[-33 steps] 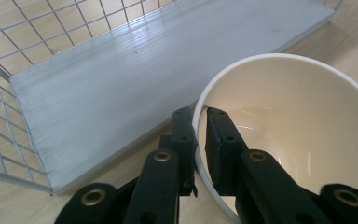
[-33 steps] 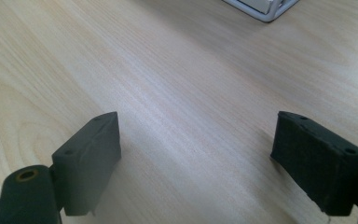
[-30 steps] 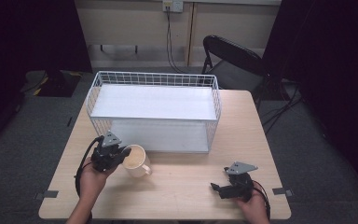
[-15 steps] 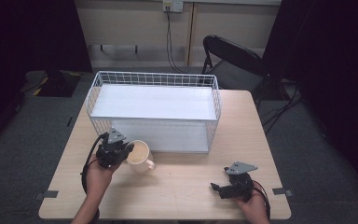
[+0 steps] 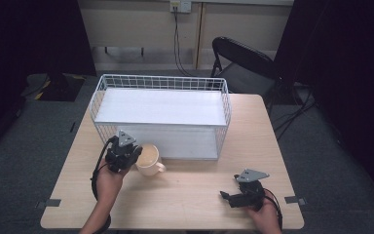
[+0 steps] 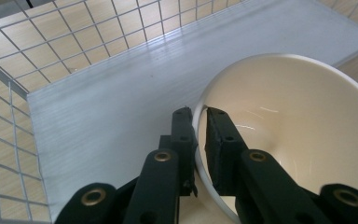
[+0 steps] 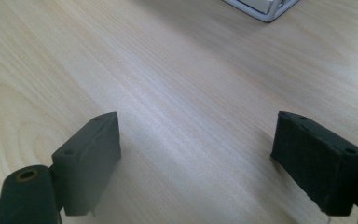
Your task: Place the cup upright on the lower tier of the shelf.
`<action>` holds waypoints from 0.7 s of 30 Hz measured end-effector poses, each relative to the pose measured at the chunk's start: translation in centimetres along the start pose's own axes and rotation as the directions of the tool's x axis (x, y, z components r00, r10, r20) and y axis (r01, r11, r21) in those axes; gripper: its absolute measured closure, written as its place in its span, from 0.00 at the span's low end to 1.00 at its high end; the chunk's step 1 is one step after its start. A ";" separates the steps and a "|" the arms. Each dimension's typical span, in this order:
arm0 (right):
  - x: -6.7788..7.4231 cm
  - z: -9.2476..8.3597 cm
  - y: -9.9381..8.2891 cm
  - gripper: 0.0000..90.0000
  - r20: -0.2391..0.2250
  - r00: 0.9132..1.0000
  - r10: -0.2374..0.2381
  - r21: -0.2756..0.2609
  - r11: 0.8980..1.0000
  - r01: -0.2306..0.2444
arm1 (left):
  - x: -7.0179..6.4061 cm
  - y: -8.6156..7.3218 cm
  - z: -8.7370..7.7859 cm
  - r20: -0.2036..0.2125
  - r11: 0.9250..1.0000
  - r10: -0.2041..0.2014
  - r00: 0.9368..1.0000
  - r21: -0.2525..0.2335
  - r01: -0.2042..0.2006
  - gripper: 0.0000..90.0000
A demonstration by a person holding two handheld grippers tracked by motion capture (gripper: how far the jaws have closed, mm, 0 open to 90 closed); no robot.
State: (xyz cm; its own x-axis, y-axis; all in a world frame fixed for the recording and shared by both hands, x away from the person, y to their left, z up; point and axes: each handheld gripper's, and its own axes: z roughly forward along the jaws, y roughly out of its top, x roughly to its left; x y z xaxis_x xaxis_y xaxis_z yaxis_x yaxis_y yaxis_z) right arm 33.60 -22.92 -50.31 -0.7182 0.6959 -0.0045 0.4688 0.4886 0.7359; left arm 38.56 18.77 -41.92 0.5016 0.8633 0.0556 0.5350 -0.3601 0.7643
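Carried toward twelve o'clock since a second ago, the cream mug [image 5: 149, 160] now sits just short of the white wire basket [image 5: 224, 105], its rim pinched by the left gripper [image 6: 199, 112]. At five o'clock the right gripper [image 7: 196, 158] rests low over the wooden table [image 5: 195, 185], jaws wide apart.

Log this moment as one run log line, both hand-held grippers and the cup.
left hand-held gripper: shut on cup rim, beside wire basket | right hand-held gripper: open, nothing between jaws, above table
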 end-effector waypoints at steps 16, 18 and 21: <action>0.0 0.0 0.0 0.16 0.000 1.000 0.000 0.000 1.000 0.000 | -0.1 0.5 0.6 -0.042 0.999 -0.039 0.998 -0.028 0.038 0.91; 0.0 0.0 0.0 0.16 0.000 1.000 0.000 0.000 1.000 0.000 | 0.0 0.5 0.6 -0.052 0.999 -0.032 0.998 -0.025 0.030 0.91; 0.0 0.0 0.0 0.16 0.000 1.000 0.000 0.000 1.000 0.000 | 0.1 0.5 0.6 -0.060 0.999 -0.039 0.997 -0.023 0.038 0.91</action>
State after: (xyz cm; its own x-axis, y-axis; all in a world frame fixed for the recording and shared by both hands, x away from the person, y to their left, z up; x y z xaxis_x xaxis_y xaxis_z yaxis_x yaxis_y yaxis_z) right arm 33.60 -22.92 -50.31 -0.7181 0.6959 -0.0046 0.4687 0.4886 0.7359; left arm 39.30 18.41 -41.92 0.4388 0.8963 0.0640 0.5376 -0.3189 0.7806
